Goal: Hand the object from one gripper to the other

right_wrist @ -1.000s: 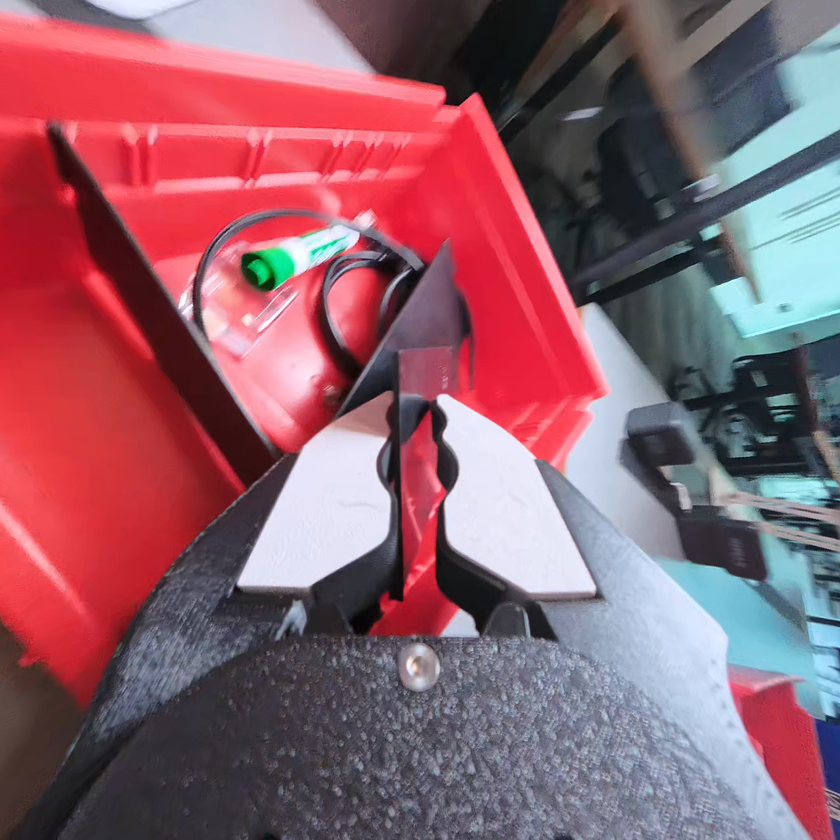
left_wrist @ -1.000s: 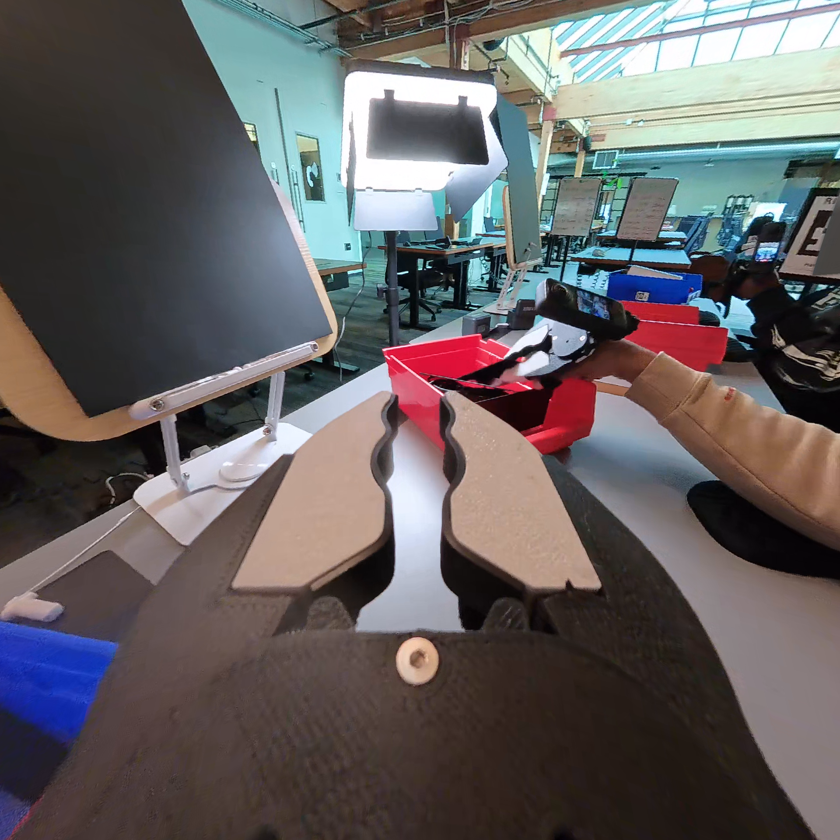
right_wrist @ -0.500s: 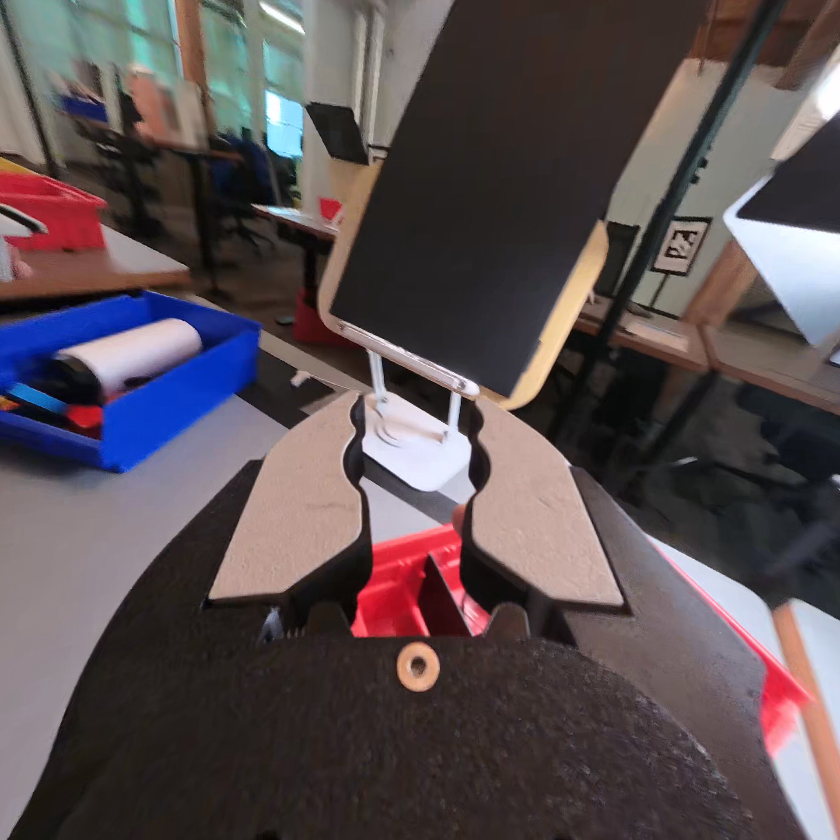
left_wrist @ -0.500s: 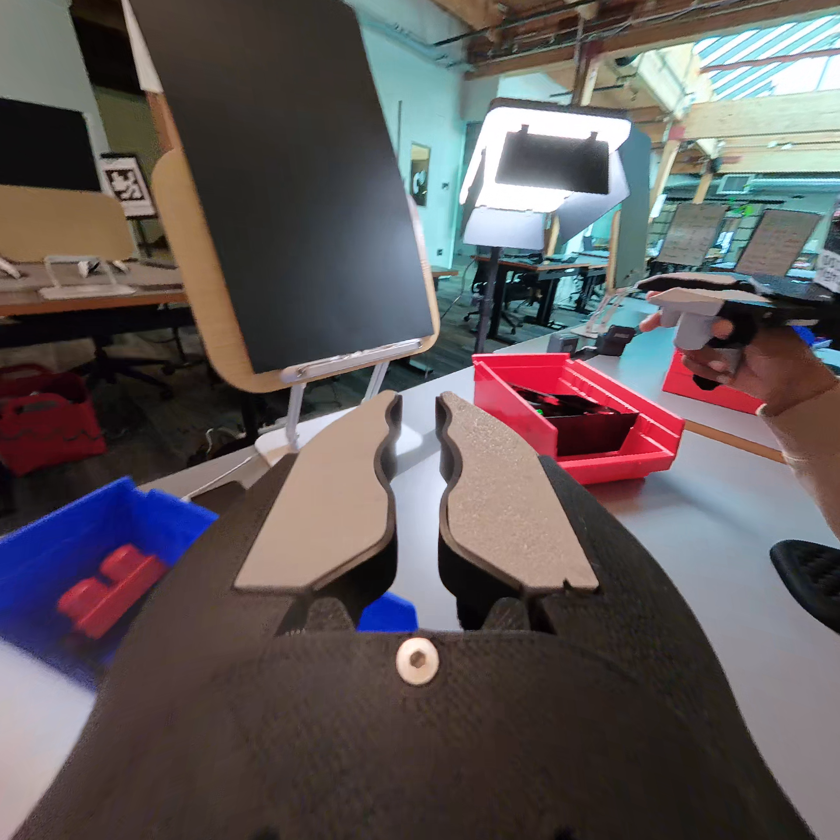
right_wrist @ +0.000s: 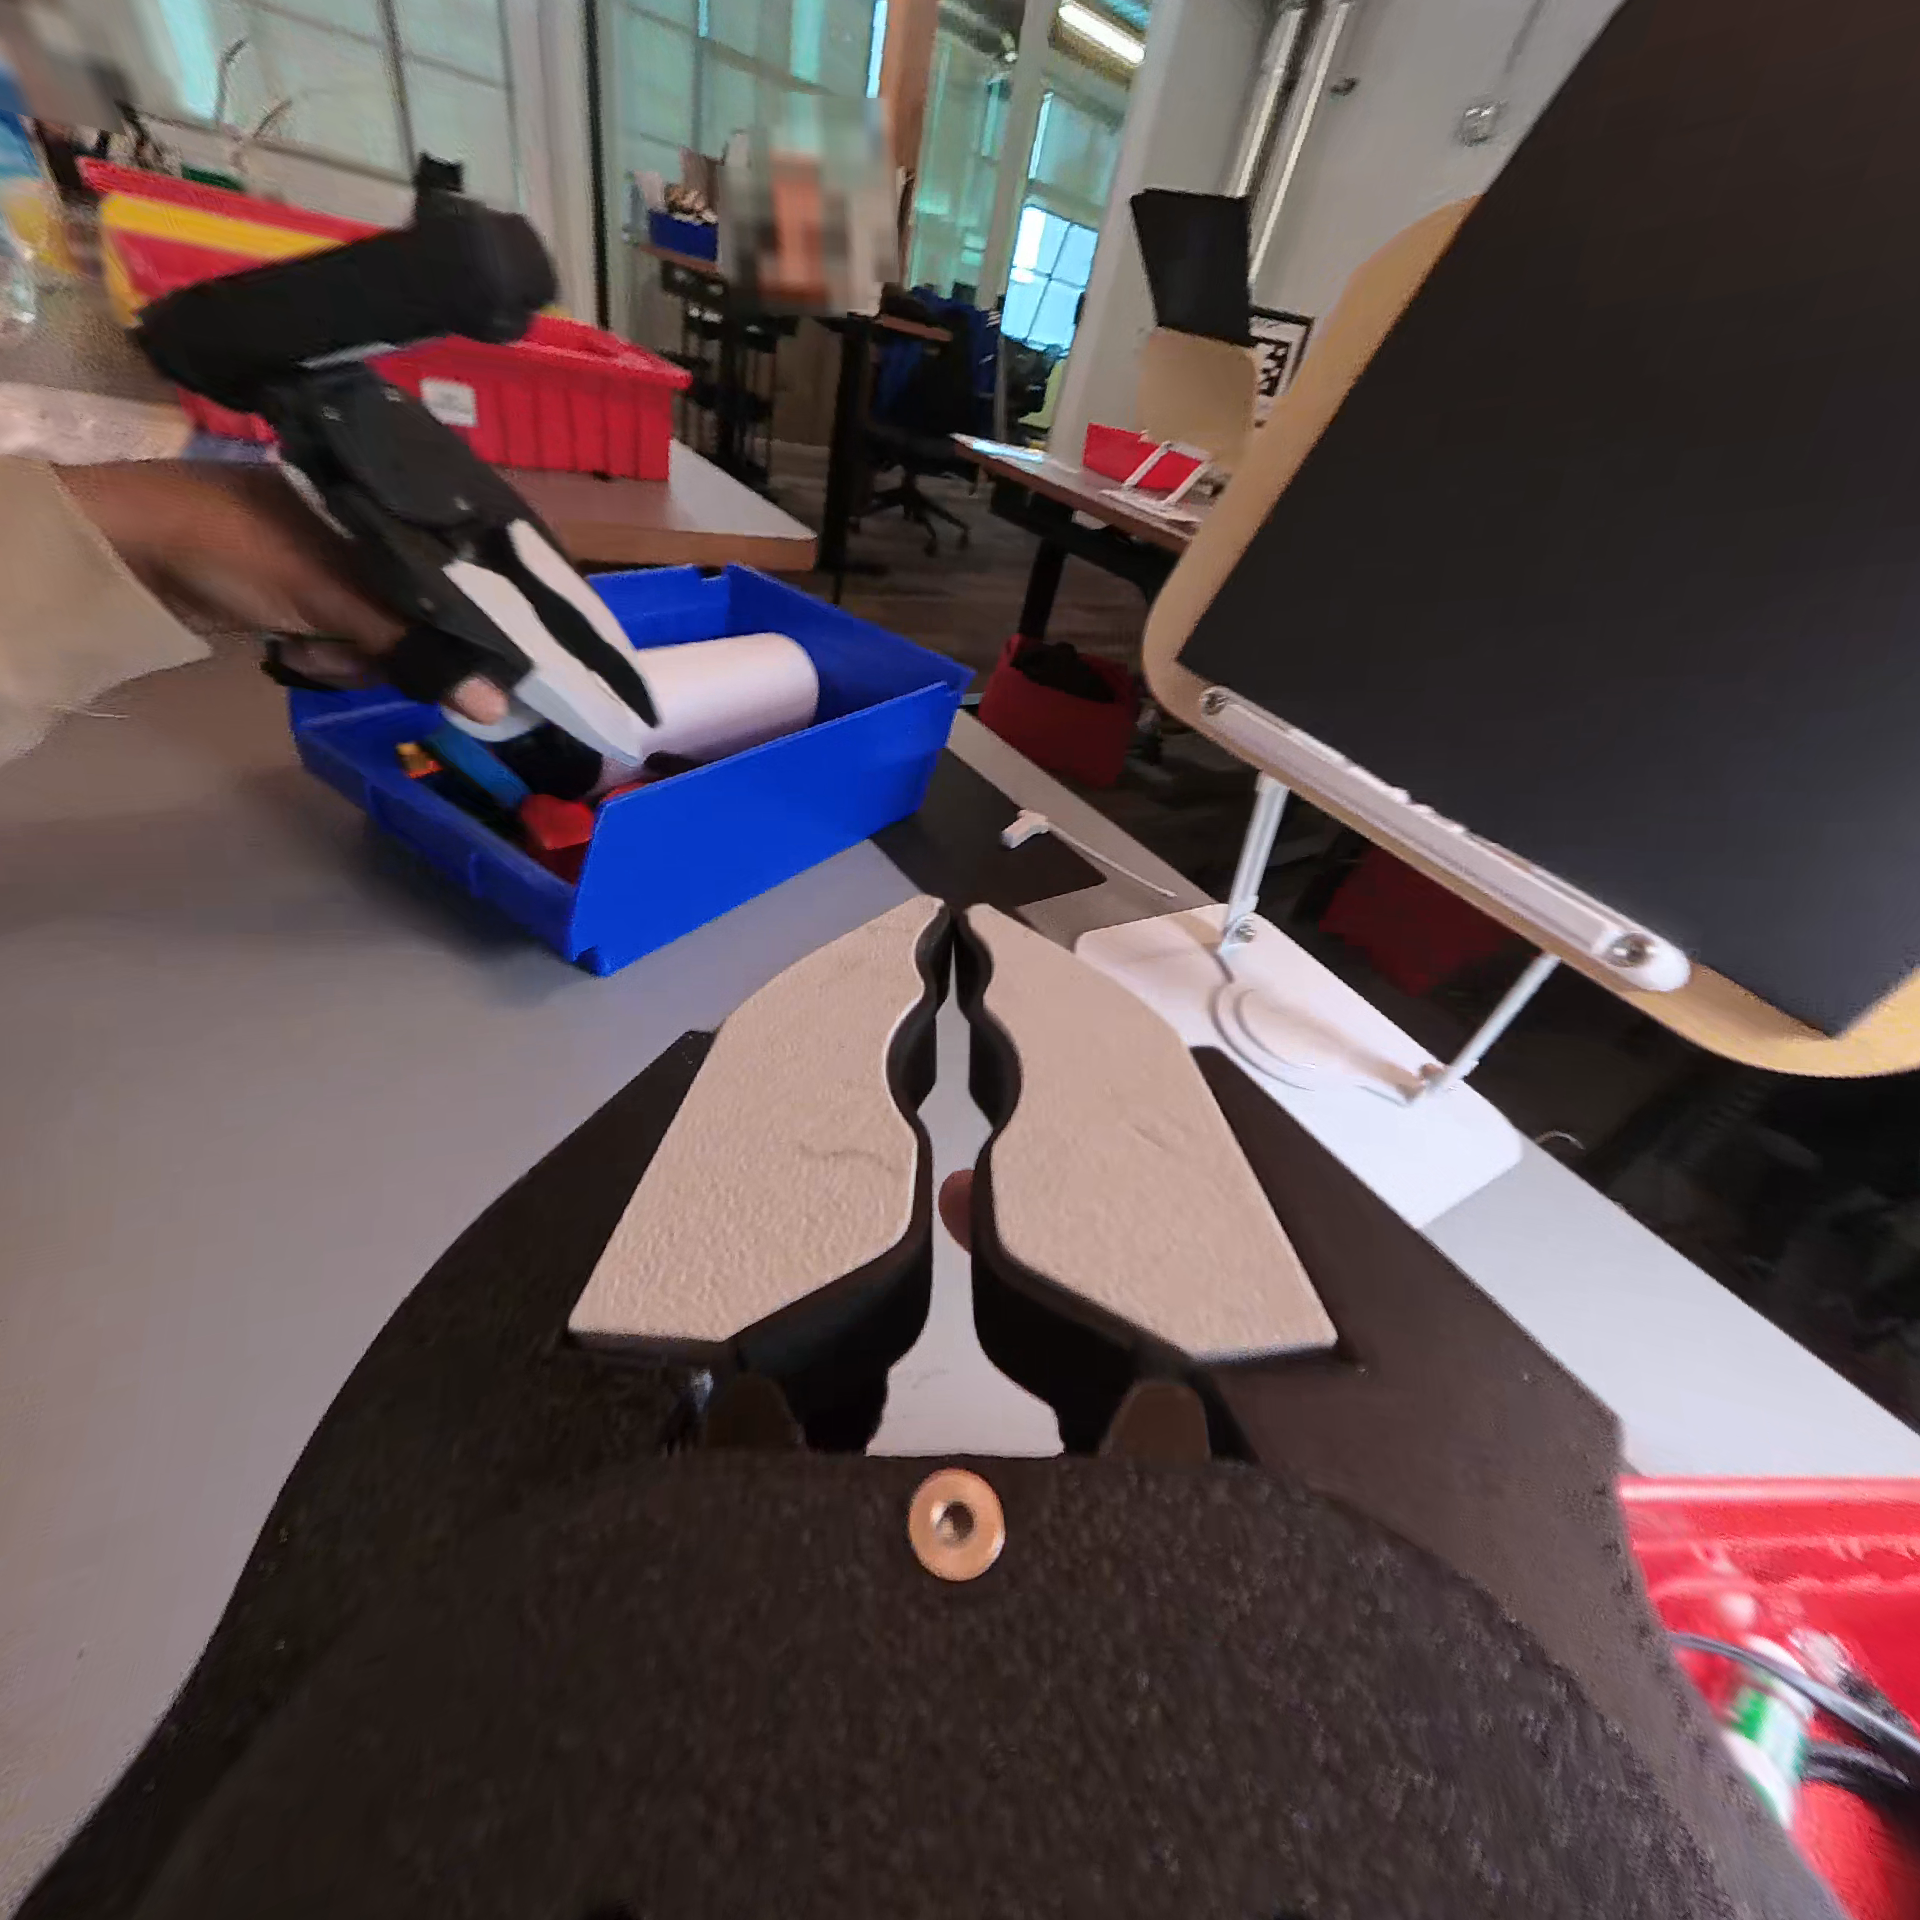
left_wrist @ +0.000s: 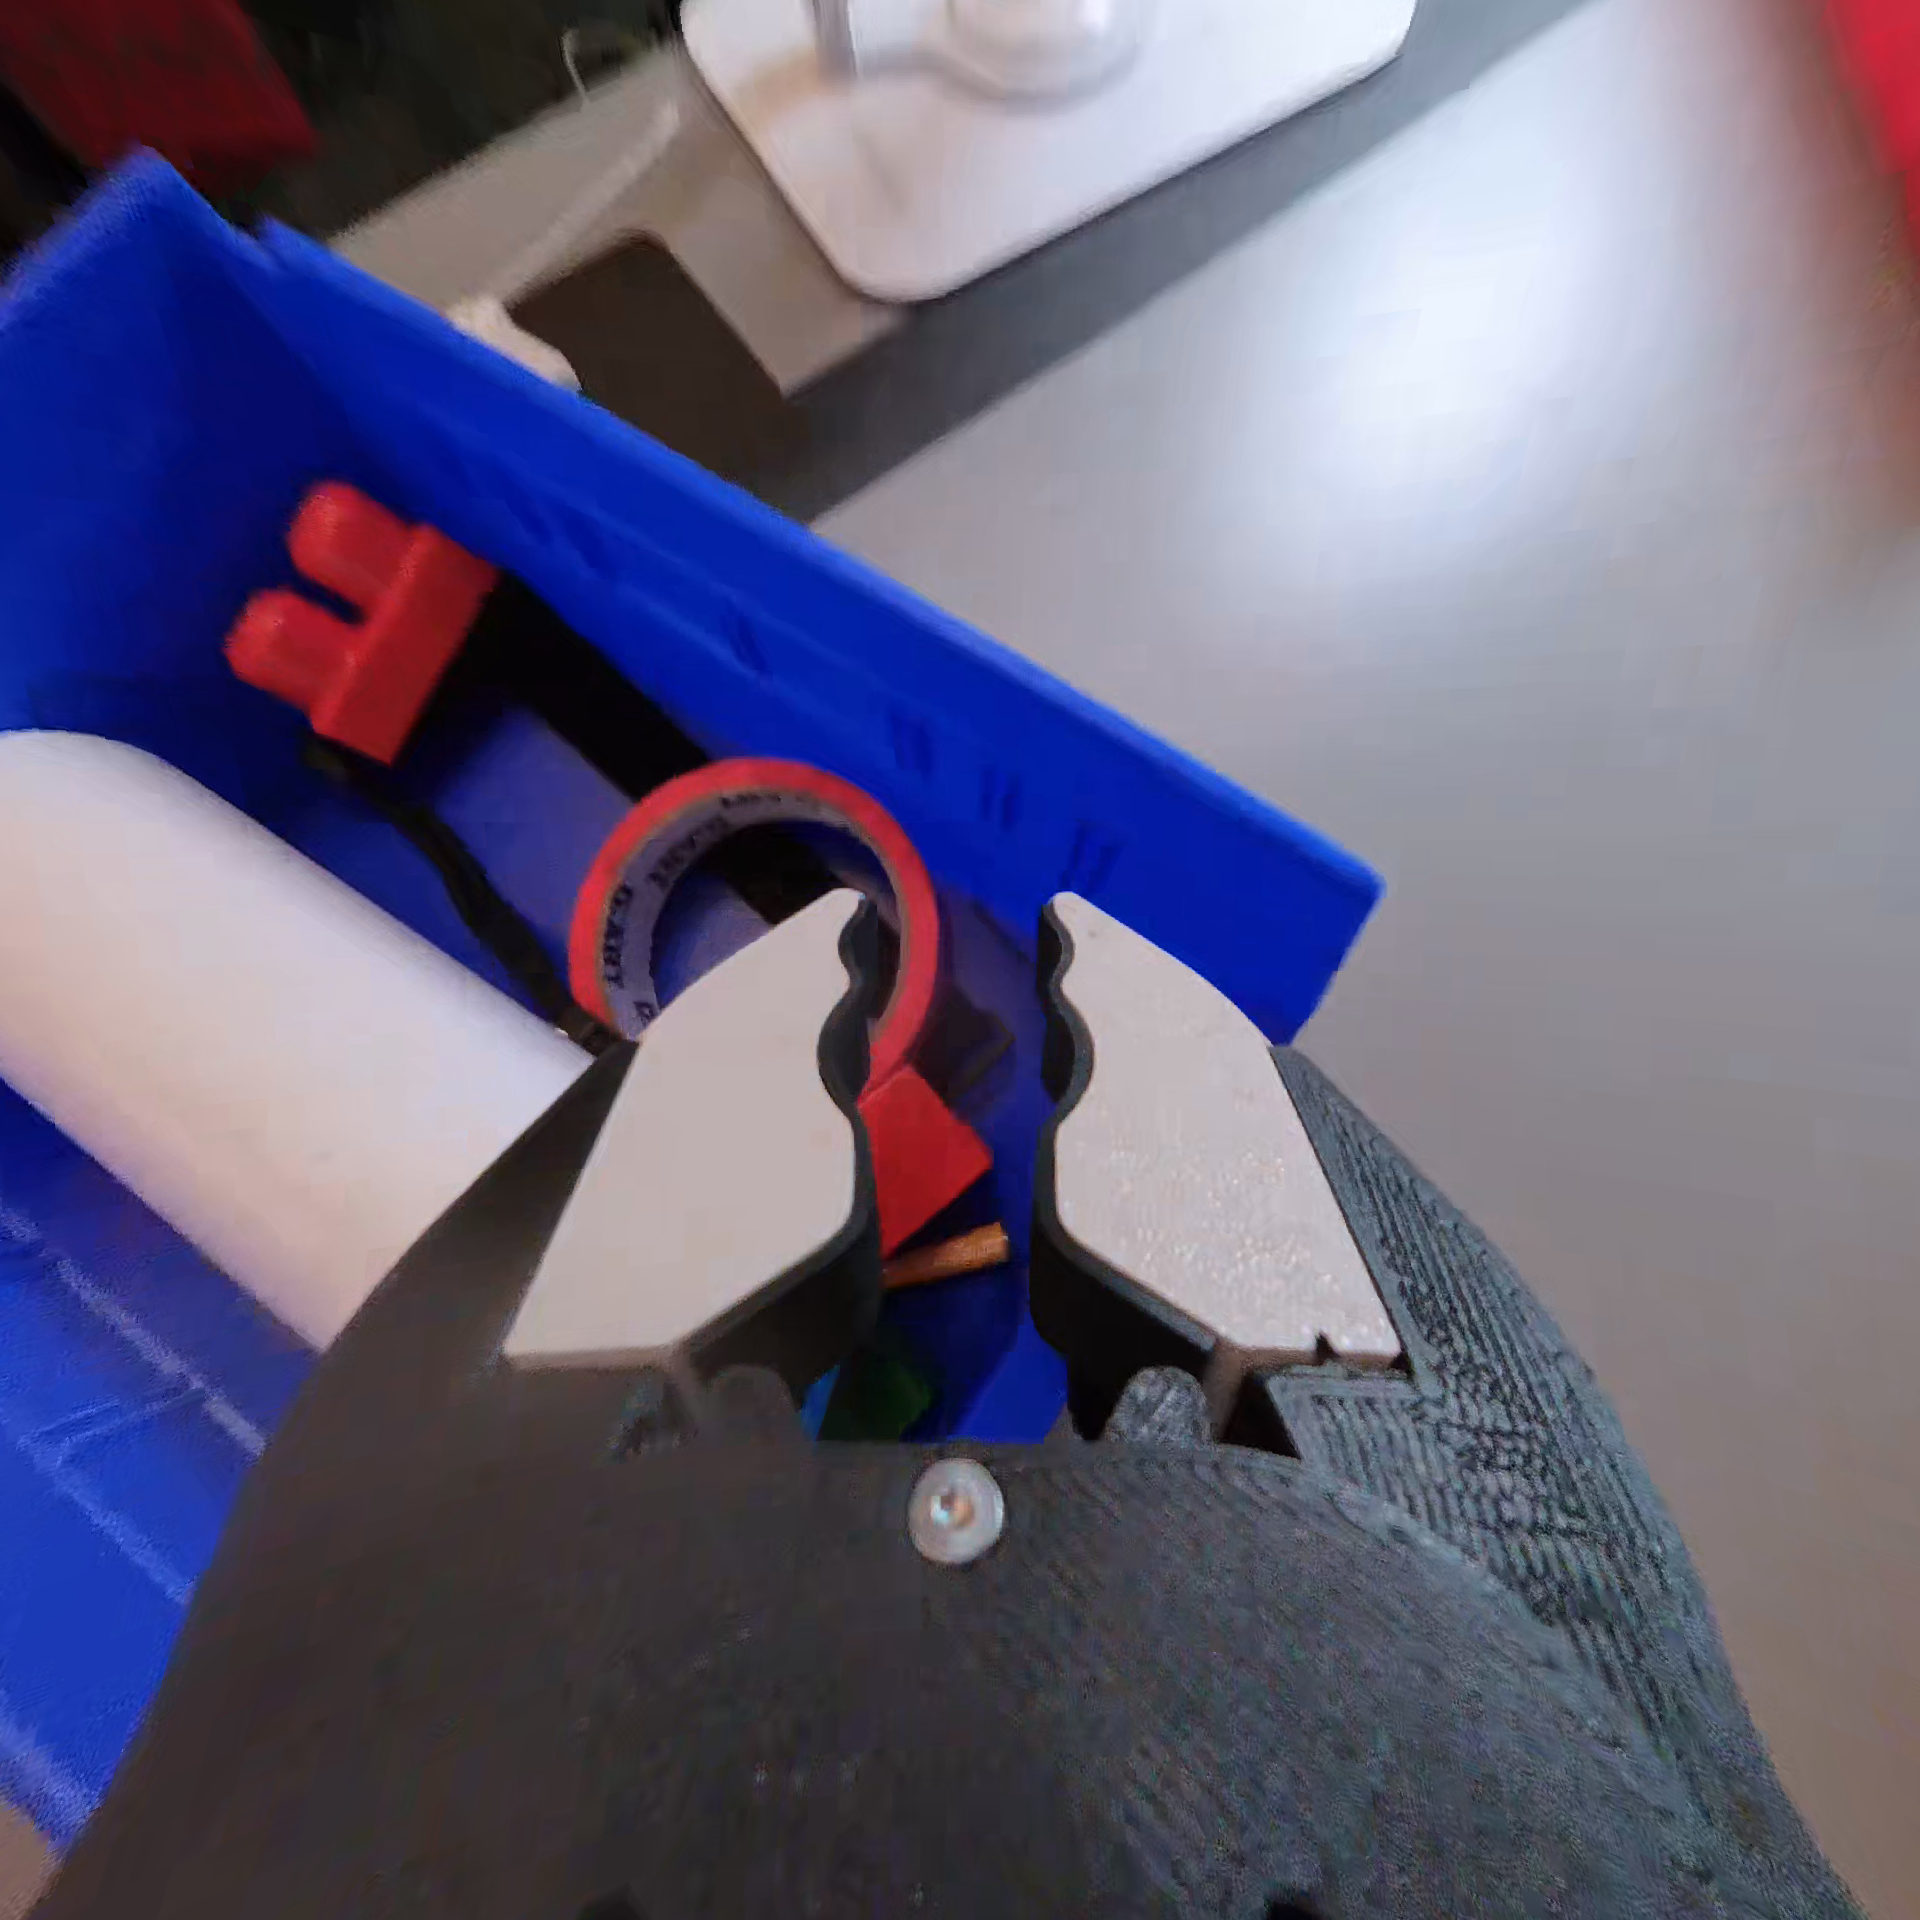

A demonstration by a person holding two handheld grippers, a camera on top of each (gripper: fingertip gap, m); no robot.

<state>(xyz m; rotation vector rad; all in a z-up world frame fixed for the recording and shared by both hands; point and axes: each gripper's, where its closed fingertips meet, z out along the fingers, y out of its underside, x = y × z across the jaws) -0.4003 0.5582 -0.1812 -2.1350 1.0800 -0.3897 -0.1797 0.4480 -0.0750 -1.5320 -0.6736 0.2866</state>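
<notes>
A red tape roll [left_wrist: 748, 777] stands on edge in the blue bin [left_wrist: 935, 727]. My left gripper [left_wrist: 951, 914] is open and low in the bin. Its left fingertip [left_wrist: 821, 935] reaches into the roll's hole, and the roll's near wall lies between the jaws, not clamped. From the right wrist view, the left gripper [right_wrist: 613, 696] dips into the blue bin [right_wrist: 748, 831]. My right gripper [right_wrist: 954, 920] is shut and empty, held above the grey table [right_wrist: 260, 987], away from the bin.
The bin also holds a white paper roll [left_wrist: 208, 987], a red block [left_wrist: 353, 634] and other small parts. A dark board on a white stand [right_wrist: 1351, 1049] rises at the right. A red bin [right_wrist: 1787, 1579] with cables sits by my right gripper. There is about 30 cm between the tips of the two grippers.
My left gripper swung down into the blue bin and opened wider around the tape roll's wall. My right gripper closed and turned toward the blue bin.
</notes>
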